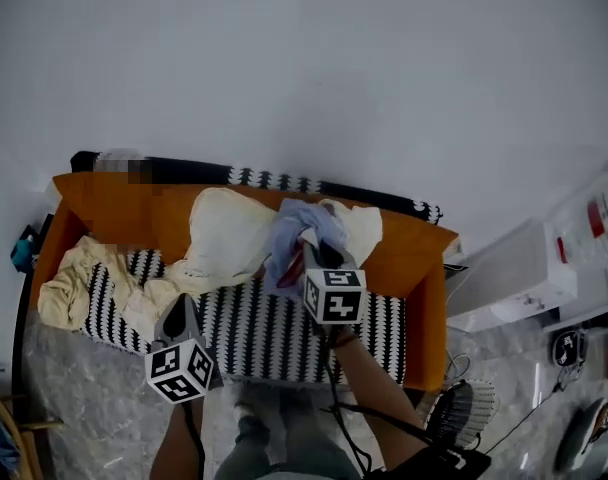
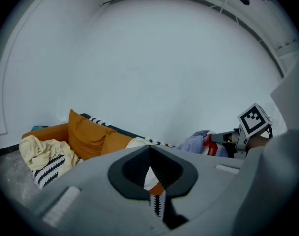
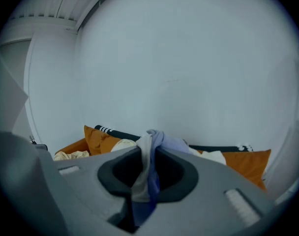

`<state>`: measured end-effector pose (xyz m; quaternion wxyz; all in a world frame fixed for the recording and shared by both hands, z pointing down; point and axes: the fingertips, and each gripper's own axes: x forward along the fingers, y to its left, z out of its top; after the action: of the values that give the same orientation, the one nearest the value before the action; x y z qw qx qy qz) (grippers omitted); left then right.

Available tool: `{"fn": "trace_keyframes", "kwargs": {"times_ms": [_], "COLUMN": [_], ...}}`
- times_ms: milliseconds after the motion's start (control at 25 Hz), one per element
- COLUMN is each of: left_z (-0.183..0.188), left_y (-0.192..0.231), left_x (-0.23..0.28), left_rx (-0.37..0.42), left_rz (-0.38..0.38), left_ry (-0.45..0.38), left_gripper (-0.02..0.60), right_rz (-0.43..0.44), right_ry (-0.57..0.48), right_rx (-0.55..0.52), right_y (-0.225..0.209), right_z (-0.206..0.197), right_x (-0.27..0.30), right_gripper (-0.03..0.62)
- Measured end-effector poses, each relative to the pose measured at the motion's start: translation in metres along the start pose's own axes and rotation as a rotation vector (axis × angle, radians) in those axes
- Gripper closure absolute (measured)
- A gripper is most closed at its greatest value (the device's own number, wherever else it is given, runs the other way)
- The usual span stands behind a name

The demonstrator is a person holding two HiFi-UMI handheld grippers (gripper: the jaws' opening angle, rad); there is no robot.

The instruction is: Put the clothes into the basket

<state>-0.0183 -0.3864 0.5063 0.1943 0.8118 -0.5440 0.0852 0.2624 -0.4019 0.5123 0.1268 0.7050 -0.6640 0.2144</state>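
Observation:
A lavender-blue garment hangs bunched over the orange sofa, with my right gripper shut on it. In the right gripper view the cloth runs down between the jaws of the right gripper. My left gripper hovers lower and to the left over the black-and-white striped blanket; its tips meet with nothing held. The left gripper view shows the lifted garment at its right. A cream garment lies crumpled at the sofa's left end. No basket is clearly in view.
A white cloth or pillow leans on the sofa back beside orange cushions. A white cabinet stands right of the sofa. A ribbed dark-and-white object and cables lie on the floor at the lower right.

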Motion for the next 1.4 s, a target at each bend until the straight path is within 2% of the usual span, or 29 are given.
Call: {"fn": "trace_keyframes", "kwargs": {"times_ms": [280,520,720,960,1200,1400], "left_z": [0.043,0.073,0.095,0.101,0.100,0.099], "left_y": [-0.039,-0.063,-0.085,-0.116,-0.142,-0.181], "left_x": [-0.005,-0.011,-0.026,-0.046,-0.061,-0.074], "left_rx": [0.034,0.054,0.072,0.086,0.112,0.133], "left_rz": [-0.144,-0.216,-0.316,-0.441,-0.526,-0.591], "left_ry": [-0.060,-0.099,-0.145,-0.164,-0.144,-0.147], "left_gripper": [0.572,0.572,0.572,0.572,0.572,0.572], "right_rz": [-0.088,-0.156,-0.207,-0.289,-0.383,-0.432], "right_ry": [-0.075,-0.138,-0.178,-0.207,-0.240,-0.265], "right_rx": [0.010,0.017,0.017,-0.024,-0.003,0.016], "right_y": [-0.014,-0.022,-0.022,-0.025,-0.037,-0.061], "right_z": [0.039,0.067,0.084,0.100,0.101,0.097], "right_x": [-0.063,-0.113,-0.149,-0.199,-0.248,-0.290], "right_gripper": [0.520,0.520,0.520,0.520,0.520,0.520]}}
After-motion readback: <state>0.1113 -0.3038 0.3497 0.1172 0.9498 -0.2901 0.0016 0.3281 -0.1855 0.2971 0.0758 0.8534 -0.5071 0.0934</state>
